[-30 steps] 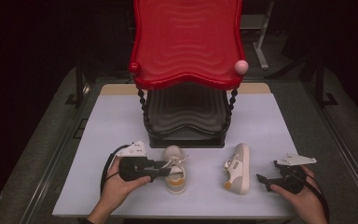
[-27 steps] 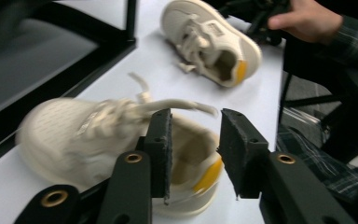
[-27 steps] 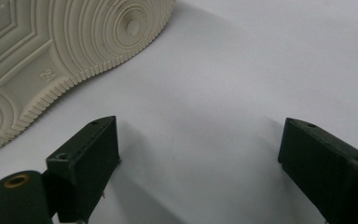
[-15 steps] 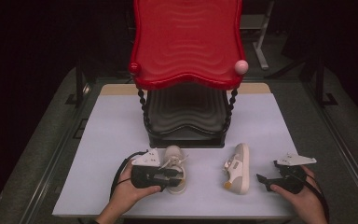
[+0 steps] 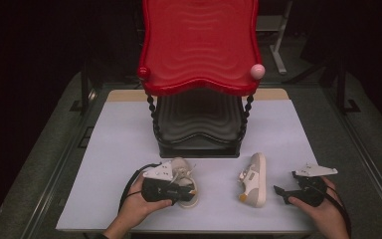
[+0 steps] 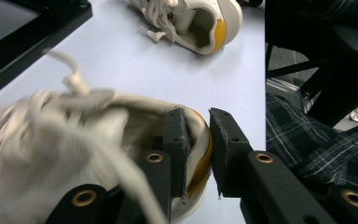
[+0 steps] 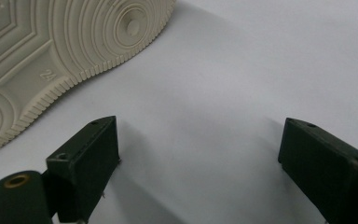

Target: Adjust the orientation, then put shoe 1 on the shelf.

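Observation:
Two small cream shoes with yellow heels lie near the table's front edge. The left shoe (image 5: pixel 183 175) stands upright, and my left gripper (image 5: pixel 185 191) is shut on its heel (image 6: pixel 199 154), one jaw inside the opening and one outside. The right shoe (image 5: pixel 254 179) lies on its side, its ribbed sole (image 7: pixel 51 51) facing my right gripper (image 5: pixel 280 193). That gripper rests on the table just right of the shoe, jaws wide apart with nothing between them (image 7: pixel 198 154). The same shoe (image 6: pixel 191 18) appears far off in the left gripper view.
A red wavy tray-shaped rack (image 5: pixel 199 45) on black beaded posts stands over a black base (image 5: pixel 197 127) at the table's middle. A pink ball (image 5: pixel 257 71) sits at its front right corner. The pale lilac table top (image 5: pixel 119 134) has dark rails along both sides.
My left gripper moved right along the left shoe to its heel and closed on it. The right gripper and right shoe stayed put.

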The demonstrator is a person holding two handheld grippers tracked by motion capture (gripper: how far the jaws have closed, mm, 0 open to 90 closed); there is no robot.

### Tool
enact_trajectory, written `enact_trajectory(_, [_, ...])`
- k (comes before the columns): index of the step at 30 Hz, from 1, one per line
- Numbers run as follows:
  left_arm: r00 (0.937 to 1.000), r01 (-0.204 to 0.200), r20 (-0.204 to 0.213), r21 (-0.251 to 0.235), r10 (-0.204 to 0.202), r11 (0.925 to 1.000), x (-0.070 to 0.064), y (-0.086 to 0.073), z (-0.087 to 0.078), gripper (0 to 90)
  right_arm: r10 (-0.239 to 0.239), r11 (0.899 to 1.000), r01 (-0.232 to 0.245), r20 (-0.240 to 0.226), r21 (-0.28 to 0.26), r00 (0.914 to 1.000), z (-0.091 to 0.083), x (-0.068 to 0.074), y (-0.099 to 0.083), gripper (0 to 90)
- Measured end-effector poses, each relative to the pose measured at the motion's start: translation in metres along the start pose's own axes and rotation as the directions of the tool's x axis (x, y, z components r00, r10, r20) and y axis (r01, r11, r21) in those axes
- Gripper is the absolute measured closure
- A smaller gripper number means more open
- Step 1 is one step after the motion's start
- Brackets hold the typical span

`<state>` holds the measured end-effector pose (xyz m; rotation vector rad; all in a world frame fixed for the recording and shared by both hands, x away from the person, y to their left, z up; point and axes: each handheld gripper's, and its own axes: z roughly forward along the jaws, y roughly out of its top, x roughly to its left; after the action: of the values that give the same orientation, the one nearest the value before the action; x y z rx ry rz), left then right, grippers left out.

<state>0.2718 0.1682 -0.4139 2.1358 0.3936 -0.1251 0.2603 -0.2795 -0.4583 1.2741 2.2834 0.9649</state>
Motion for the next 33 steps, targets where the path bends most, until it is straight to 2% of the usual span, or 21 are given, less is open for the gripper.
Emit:
enact_trajectory(5, [0.9994, -0.025, 0.025, 0.022, 0.024, 0.9994, -0.002, 0.002, -0.003, 78.0, -0.001, 1.000, 0.001, 0.001, -0.001, 1.0000, 0.000, 0.000, 0.000, 11.3])
enact_trajectory(8, [0.9985, -0.034, 0.044, 0.017, 0.033, 0.9993, -0.004, 0.006, -0.006, 78.0, -0.001, 1.000, 0.001, 0.001, -0.001, 1.0000, 0.000, 0.000, 0.000, 11.4])
enact_trajectory(13, [0.9960, -0.075, 0.050, 0.026, 0.074, 0.9968, -0.011, 0.014, -0.012, 78.2, 0.000, 1.000, 0.000, 0.000, 0.000, 1.0000, 0.000, 0.000, 0.000, 11.3])
enact_trajectory(23, [0.9893, -0.124, 0.077, 0.005, 0.123, 0.9922, -0.021, 0.032, -0.027, 78.6, 0.000, 1.000, 0.000, 0.001, -0.001, 1.0000, 0.000, 0.000, 0.000, 11.3])
enact_trajectory(33, [0.9817, -0.175, 0.074, -0.020, 0.176, 0.9844, -0.025, 0.058, -0.044, 78.7, -0.001, 1.000, 0.001, 0.001, -0.001, 1.0000, 0.000, 0.000, 0.000, 11.3])
